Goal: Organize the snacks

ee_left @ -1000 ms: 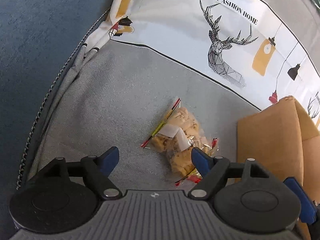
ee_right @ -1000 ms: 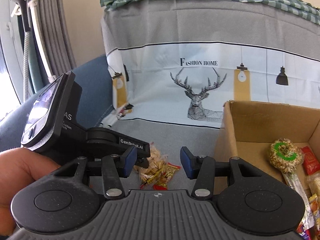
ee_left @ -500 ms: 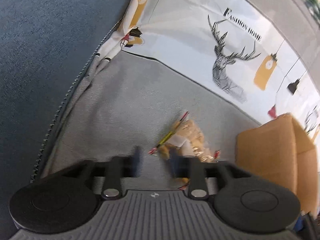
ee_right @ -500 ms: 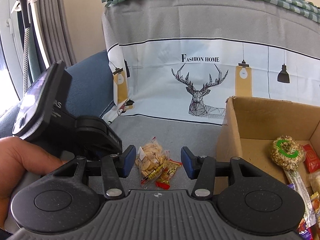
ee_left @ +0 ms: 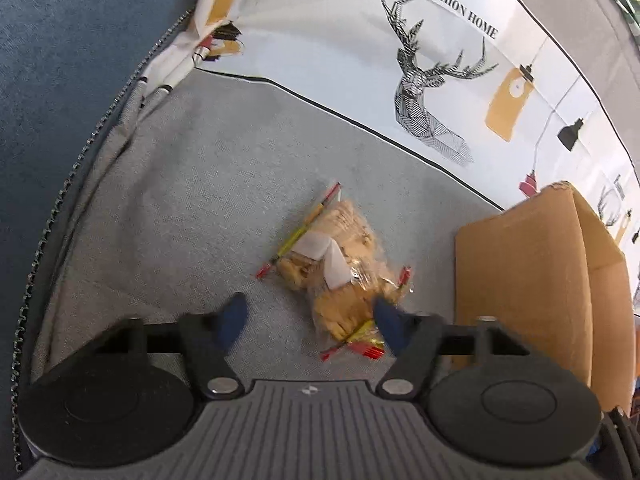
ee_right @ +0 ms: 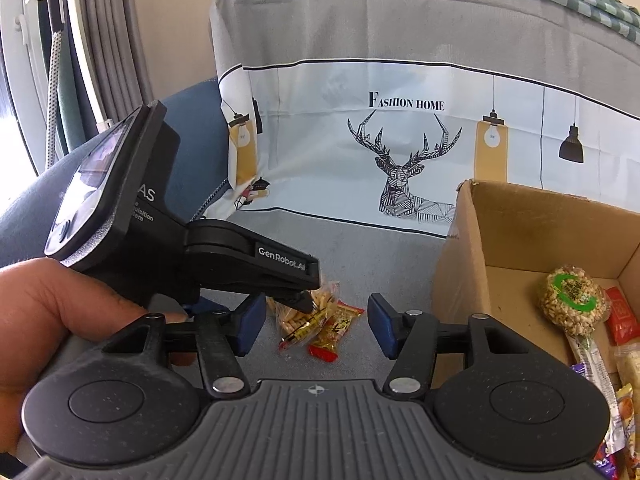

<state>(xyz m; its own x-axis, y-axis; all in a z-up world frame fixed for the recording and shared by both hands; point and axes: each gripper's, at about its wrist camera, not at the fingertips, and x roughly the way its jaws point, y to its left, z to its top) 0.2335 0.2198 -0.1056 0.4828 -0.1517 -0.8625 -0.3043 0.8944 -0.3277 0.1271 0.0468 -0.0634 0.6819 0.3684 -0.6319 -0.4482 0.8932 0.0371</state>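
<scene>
My left gripper (ee_left: 308, 322) points steeply down at the grey cloth-covered sofa seat (ee_left: 192, 216), its blue fingers (ee_left: 232, 320) blurred as the jaws close. The near end of a clear packet of small golden crackers (ee_left: 340, 276) lies between them; the right-side finger overlaps the packet's edge, though I cannot tell whether it presses yet, and the left-side finger is clear of it. The packet lies flat on the seat, red-and-yellow seals along its sides, a white label across its middle. A smaller red-and-yellow packet (ee_right: 334, 330) lies against its near end.

My right gripper (ee_right: 316, 328) hangs lower-angled over the same spot, its jaws opening with nothing touching the fingers (ee_right: 250, 326); both packets show in the gap, down on the seat. To its left my left hand (ee_right: 60, 320) wraps the other tool's handle.

Just right of the packets stands an open cardboard box (ee_right: 472, 240) on the seat, near its back edge. Inside lie a round peanut brittle cake (ee_right: 572, 306) with a green label, a red sachet (ee_right: 620, 316) and more wrapped snacks along the right wall.

Behind everything, the sofa back carries a white cloth panel (ee_right: 400, 152) printed with a deer head and "Fashion Home".
</scene>
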